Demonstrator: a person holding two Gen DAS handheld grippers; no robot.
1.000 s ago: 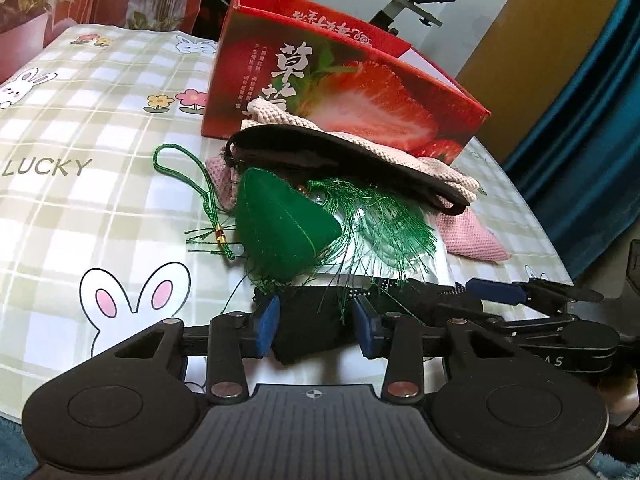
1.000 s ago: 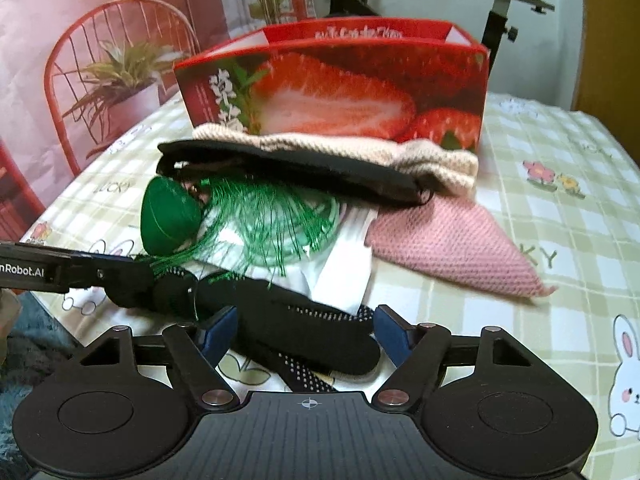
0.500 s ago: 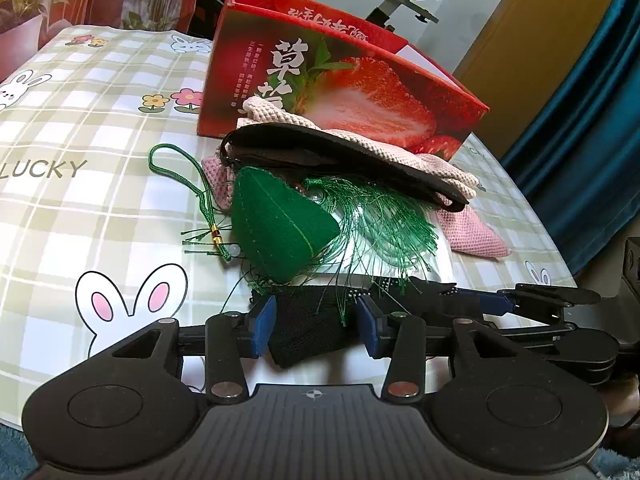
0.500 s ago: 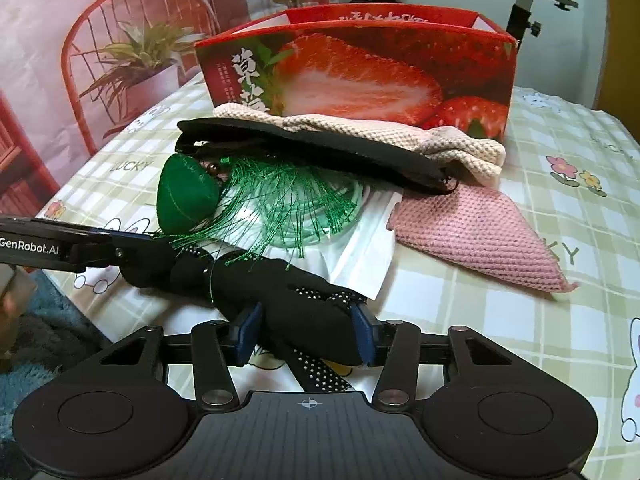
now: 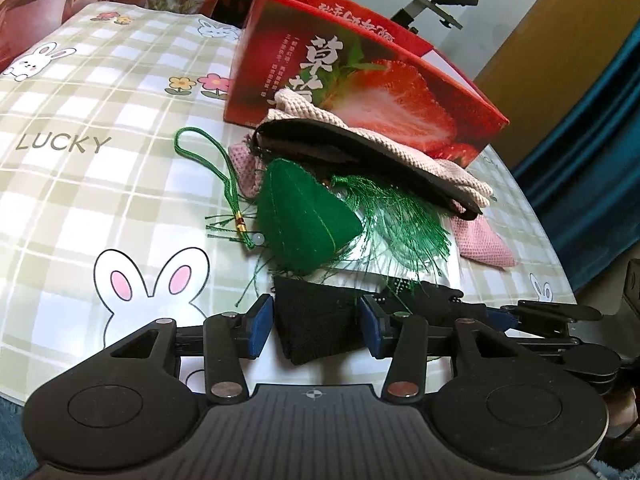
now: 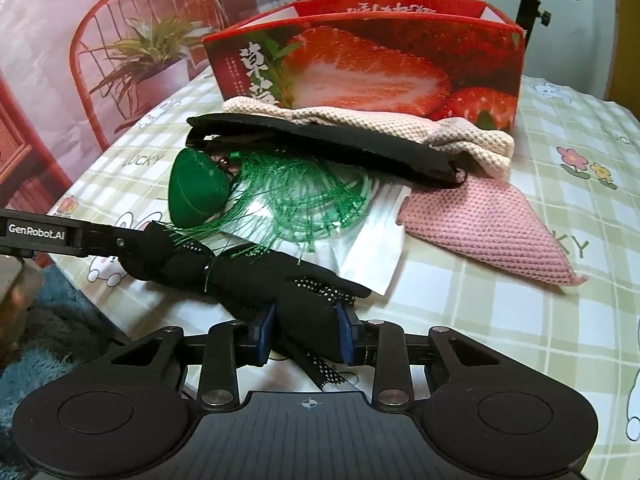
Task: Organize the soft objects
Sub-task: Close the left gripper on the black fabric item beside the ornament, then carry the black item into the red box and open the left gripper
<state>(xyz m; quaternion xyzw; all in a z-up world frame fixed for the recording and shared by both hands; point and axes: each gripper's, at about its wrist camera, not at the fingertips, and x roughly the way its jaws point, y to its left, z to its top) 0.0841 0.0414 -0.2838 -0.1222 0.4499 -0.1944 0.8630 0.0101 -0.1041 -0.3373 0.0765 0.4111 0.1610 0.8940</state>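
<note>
A black dotted glove lies at the table's near edge. My left gripper is shut on its cuff end. My right gripper is shut on its finger end, and it also shows in the left wrist view. Behind the glove lies a green stuffed pyramid charm with a green tassel and cord loop. A black pouch, a cream knit cloth and a pink knit cloth lie in front of the red strawberry box.
A white paper sheet lies under the tassel. The checked tablecloth with bunny prints covers the table. A red chair and a potted plant stand behind. An exercise bike stands beyond the box. Blue rug lies below the table edge.
My right gripper has closed from wide open onto the glove's finger end. My left gripper stays shut on the cuff. The glove has shifted slightly toward the table edge.
</note>
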